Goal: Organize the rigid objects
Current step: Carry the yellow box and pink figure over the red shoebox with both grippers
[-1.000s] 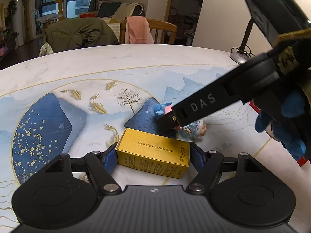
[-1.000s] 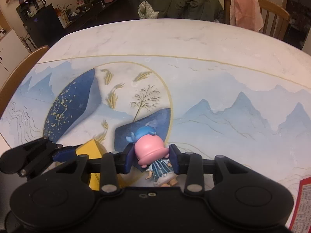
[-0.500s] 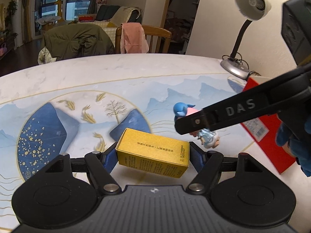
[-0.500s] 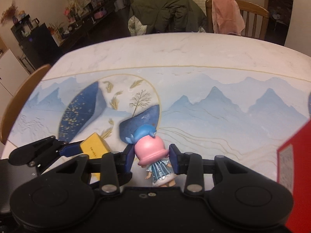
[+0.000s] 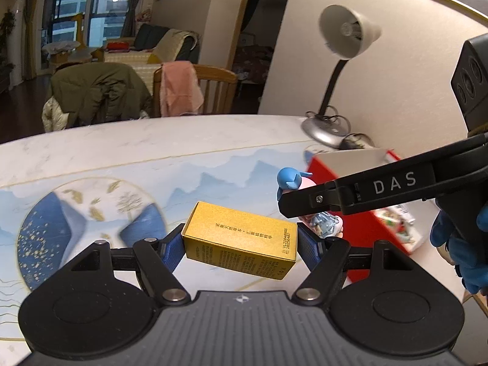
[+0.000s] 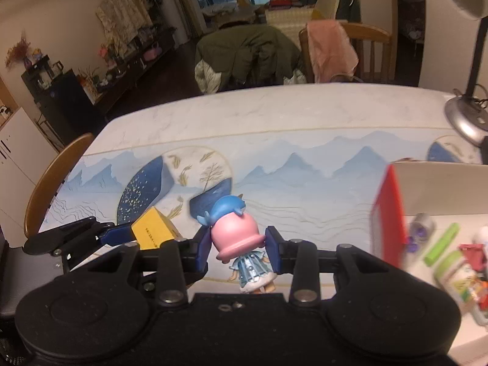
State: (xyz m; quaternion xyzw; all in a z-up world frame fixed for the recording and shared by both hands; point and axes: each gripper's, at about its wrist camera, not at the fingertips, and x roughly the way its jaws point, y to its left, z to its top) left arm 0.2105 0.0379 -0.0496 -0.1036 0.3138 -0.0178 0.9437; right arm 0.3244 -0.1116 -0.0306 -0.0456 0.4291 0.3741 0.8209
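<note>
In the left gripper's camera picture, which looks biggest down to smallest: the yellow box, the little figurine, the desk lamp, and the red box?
1. Desk lamp
2. Yellow box, though it is nearest the camera
3. Red box, partly hidden, so unsure against the yellow box
4. Figurine, mostly hidden

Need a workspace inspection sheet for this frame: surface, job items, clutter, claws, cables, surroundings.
Surface: table with a blue mountain-and-fish print, marbled white at the far edge.
Job's things: yellow box and figurine, both held off the table; red box, open, with white inside walls.
Clutter: small mixed items inside the red box, too blurred to name, among them a green stick.
Grippers: left claw shut on the yellow box; right claw shut on the figurine's pink hat.
Cables: lamp cord coiled at the lamp base.
Surroundings: desk lamp, wooden chair with pink cloth, green coat, sofa behind.
</note>
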